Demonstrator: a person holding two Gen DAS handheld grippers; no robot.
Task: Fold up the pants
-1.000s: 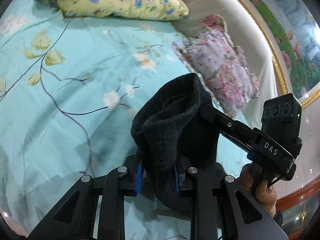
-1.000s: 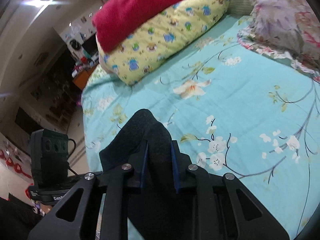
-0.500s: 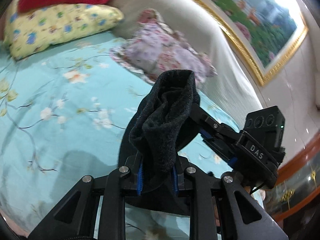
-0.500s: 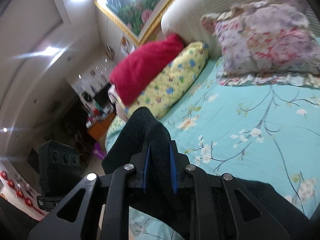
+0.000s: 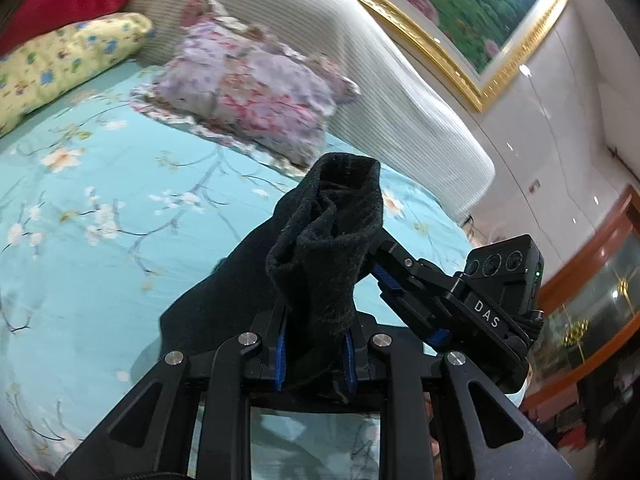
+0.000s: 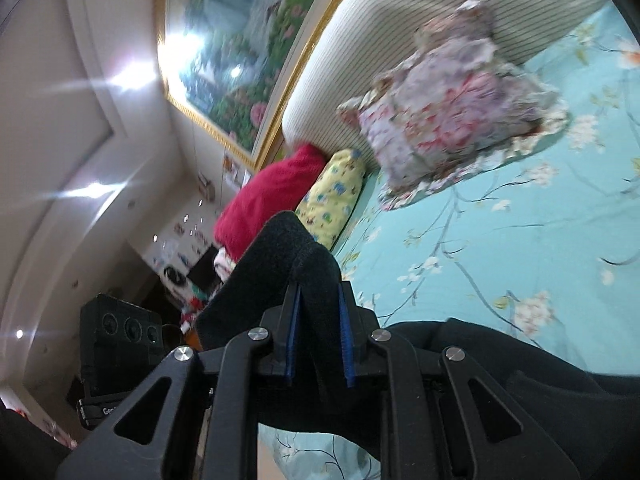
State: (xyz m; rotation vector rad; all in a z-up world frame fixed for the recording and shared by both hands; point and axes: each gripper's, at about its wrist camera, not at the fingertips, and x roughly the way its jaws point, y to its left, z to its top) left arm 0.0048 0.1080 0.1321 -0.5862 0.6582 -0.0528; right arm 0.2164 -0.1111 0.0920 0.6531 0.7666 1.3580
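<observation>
The black pants (image 5: pixel 328 248) hang bunched between both grippers above a teal flowered bed (image 5: pixel 80 220). My left gripper (image 5: pixel 314 354) is shut on a thick fold of the pants. The right gripper shows in the left wrist view (image 5: pixel 384 264), its fingers clamped on the same bundle from the right. In the right wrist view my right gripper (image 6: pixel 318 344) is shut on the black pants (image 6: pixel 280 264), and more black cloth (image 6: pixel 500 360) drapes to the lower right. The left gripper's camera block (image 6: pixel 120 344) shows at the lower left.
A purple floral pillow (image 5: pixel 248 92) lies against a white ribbed headboard (image 5: pixel 360 48). A yellow pillow (image 5: pixel 60 68) and a red blanket (image 5: pixel 60 4) lie at the far left. A gold-framed painting (image 5: pixel 460 8) hangs on the wall above.
Both grippers have lifted and tilted upward with the pants held in them. The views swung from the bed surface toward the headboard and wall. Both grips stayed shut.
</observation>
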